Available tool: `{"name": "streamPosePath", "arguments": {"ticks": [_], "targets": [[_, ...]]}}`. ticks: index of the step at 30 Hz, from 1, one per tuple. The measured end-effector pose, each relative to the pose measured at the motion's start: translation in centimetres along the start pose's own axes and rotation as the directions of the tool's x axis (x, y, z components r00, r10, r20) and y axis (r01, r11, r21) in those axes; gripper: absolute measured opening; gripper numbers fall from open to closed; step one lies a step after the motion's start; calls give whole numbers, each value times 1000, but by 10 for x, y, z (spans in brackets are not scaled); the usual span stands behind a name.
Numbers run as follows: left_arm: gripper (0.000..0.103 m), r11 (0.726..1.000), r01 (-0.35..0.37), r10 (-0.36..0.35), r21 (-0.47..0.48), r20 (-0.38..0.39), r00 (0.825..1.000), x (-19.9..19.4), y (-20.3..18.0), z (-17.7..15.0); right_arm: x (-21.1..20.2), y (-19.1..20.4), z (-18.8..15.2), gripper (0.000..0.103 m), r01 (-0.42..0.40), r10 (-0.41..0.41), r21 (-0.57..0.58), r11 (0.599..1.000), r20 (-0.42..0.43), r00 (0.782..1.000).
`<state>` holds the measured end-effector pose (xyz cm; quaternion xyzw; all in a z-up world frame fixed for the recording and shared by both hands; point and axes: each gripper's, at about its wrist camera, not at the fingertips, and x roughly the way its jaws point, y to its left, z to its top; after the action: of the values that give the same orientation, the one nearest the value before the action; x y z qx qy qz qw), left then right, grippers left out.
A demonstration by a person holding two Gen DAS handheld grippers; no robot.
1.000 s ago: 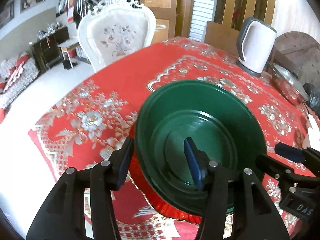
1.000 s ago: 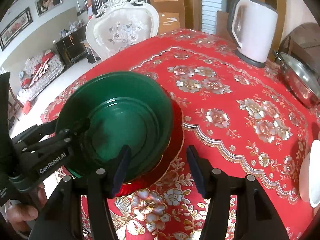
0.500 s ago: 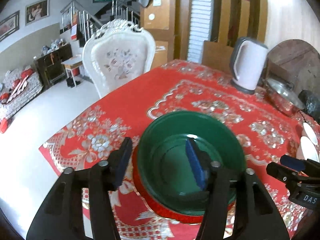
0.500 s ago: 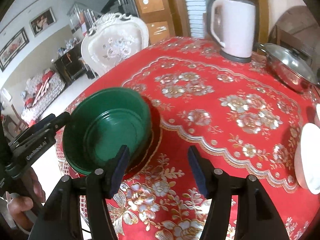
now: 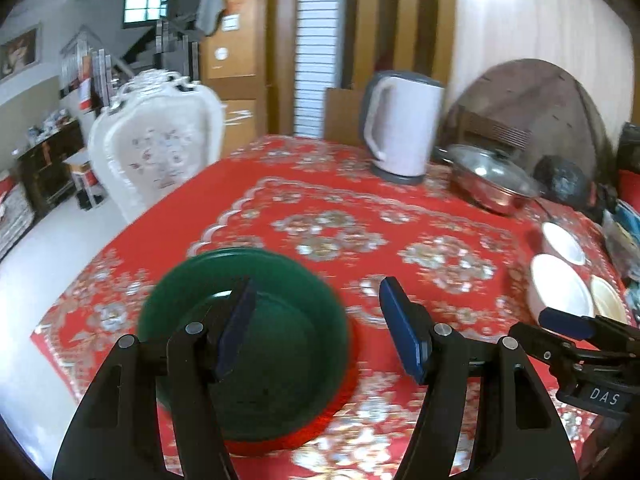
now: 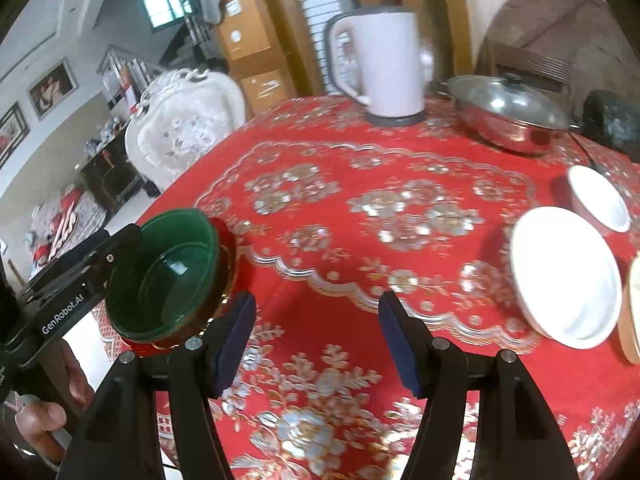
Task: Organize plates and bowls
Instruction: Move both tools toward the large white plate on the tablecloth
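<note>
A green bowl (image 5: 280,336) sits nested on a red plate (image 5: 340,396) near the table's left corner; it also shows in the right wrist view (image 6: 164,276). My left gripper (image 5: 316,328) is open and empty, raised above the bowl's right side. My right gripper (image 6: 316,340) is open and empty over the red tablecloth. A white bowl (image 6: 564,272) lies to its right, a smaller white bowl (image 6: 600,200) behind it, and a beige dish (image 6: 632,308) at the edge. These also show in the left wrist view (image 5: 560,292).
A white kettle (image 6: 384,64) and a lidded steel pot (image 6: 508,116) stand at the back of the table. A white chair (image 5: 156,148) stands at the far left side. The table's edge (image 5: 60,340) runs close to the green bowl.
Both grippers have pulled back, risen and swung right. The left gripper has left the green bowl's rim, and the white bowls have come into view.
</note>
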<state>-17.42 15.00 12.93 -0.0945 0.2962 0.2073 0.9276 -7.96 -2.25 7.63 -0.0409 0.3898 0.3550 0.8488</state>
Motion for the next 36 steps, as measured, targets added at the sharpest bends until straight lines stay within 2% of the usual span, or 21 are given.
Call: {"name": "streamPosePath", "arguments": {"ticks": [7,16,26,36], "targets": [[65,990,118,-116,75,-30,993,6,-55,5,-29,-43,-5,66,57,-61,79,995,46,997],[65,968,209,-202,141,-66,977,16,-114,6,-61,-112,-25,67,122,-141,233,965,65,988],[65,941,281,-266,190,-101,959,34,-172,9,-80,-173,-44,67,175,-209,368,913,53,977],[65,928,335,-299,165,-207,932,80,-212,18,-69,-211,-42,67,192,-228,442,876,28,973]]}}
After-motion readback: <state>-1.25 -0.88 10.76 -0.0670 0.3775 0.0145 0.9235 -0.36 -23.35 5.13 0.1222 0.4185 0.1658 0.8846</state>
